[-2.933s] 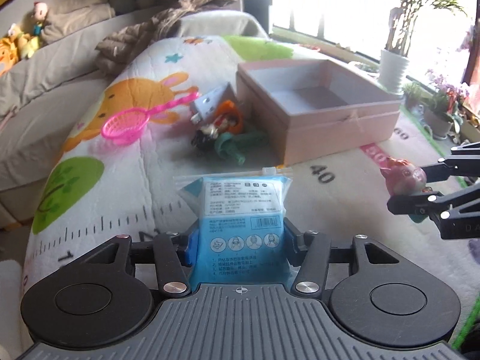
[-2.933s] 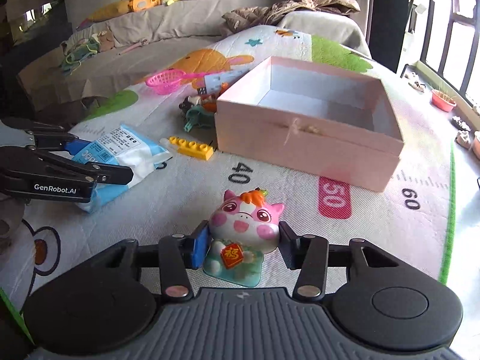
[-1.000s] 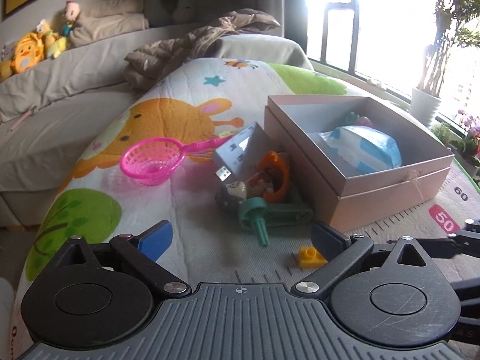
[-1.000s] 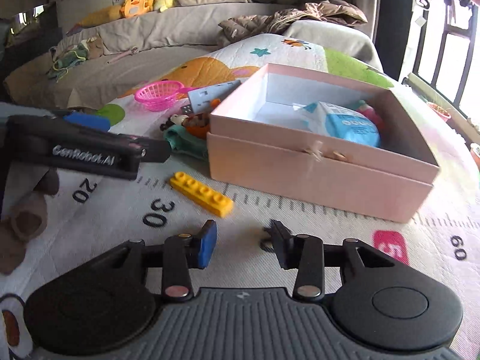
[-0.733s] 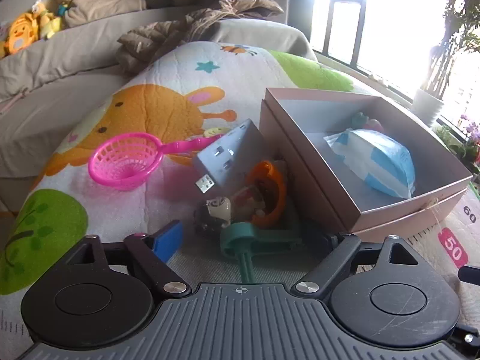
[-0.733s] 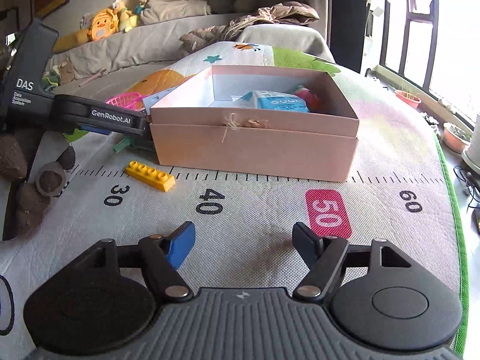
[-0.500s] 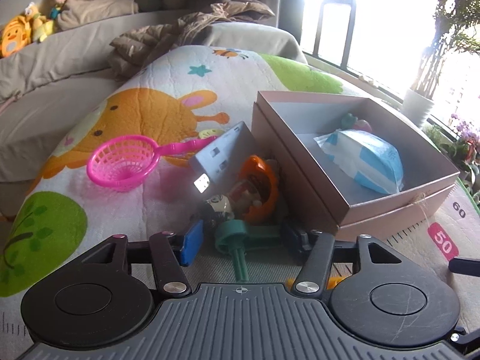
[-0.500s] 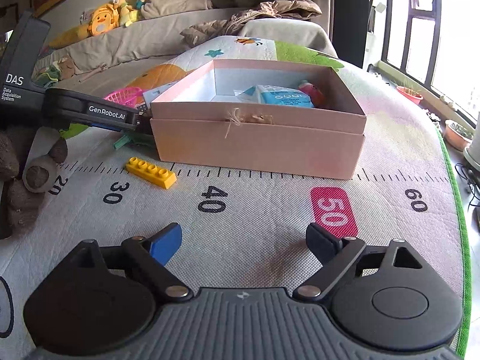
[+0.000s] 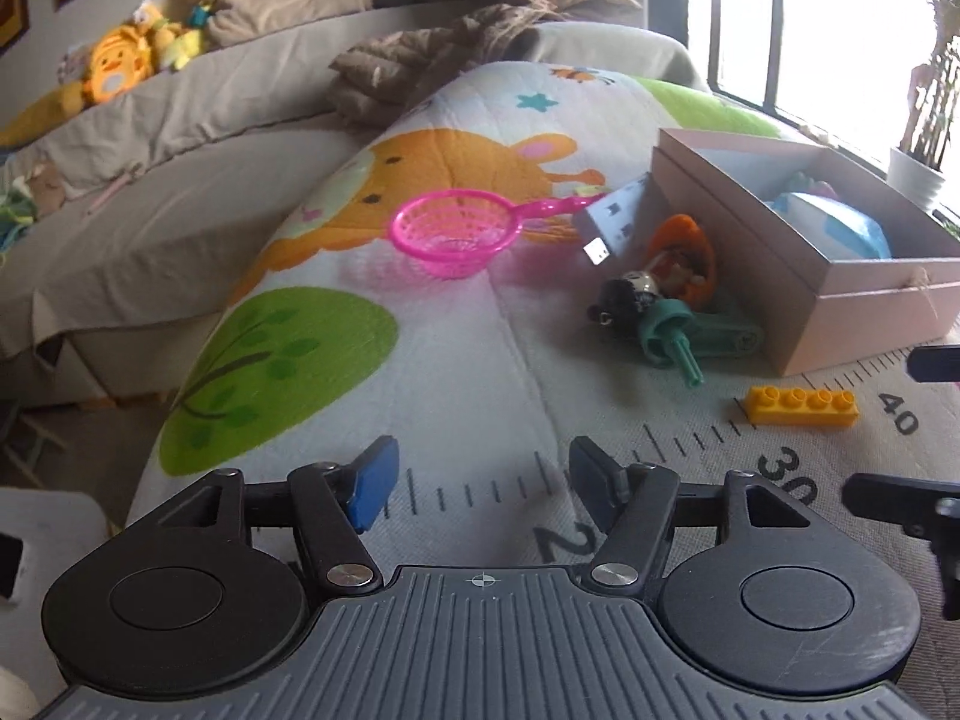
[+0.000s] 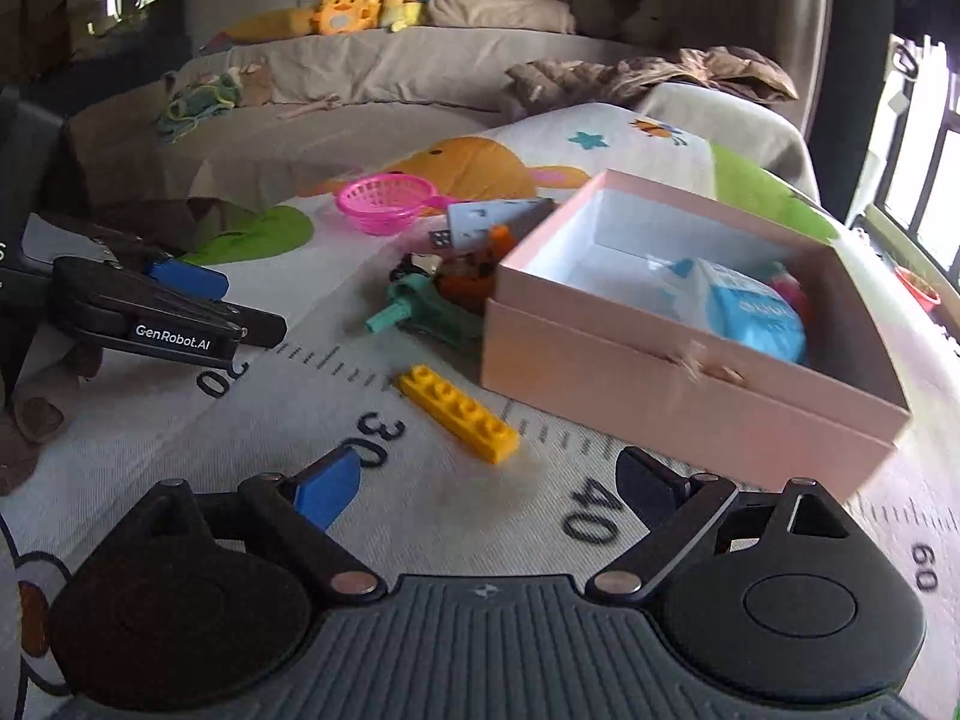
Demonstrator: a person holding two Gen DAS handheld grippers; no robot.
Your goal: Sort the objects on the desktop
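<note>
A pink box [image 10: 678,360] [image 9: 840,300] stands on the printed play mat and holds a blue tissue pack [image 10: 750,306] [image 9: 840,228] and a pink toy [image 10: 786,282]. A yellow brick [image 10: 459,411] [image 9: 801,405] lies on the mat in front of the box. A green toy [image 9: 678,336], an orange toy [image 9: 684,258], a grey card [image 9: 618,216] and a pink strainer [image 9: 450,231] [image 10: 384,201] lie left of the box. My left gripper [image 9: 477,480] [image 10: 240,300] is open and empty over the mat. My right gripper [image 10: 486,480] is open and empty, just short of the brick.
A covered sofa [image 10: 372,72] with plush toys [image 10: 348,9] and a brown blanket [image 9: 480,42] runs along the back. A window and a potted plant [image 9: 918,174] are at the right. The mat's left edge drops off to the floor [image 9: 36,420].
My left gripper has pulled back and to the left, away from the toy pile, and its jaws have widened. My right gripper has swung left toward the yellow brick, still open.
</note>
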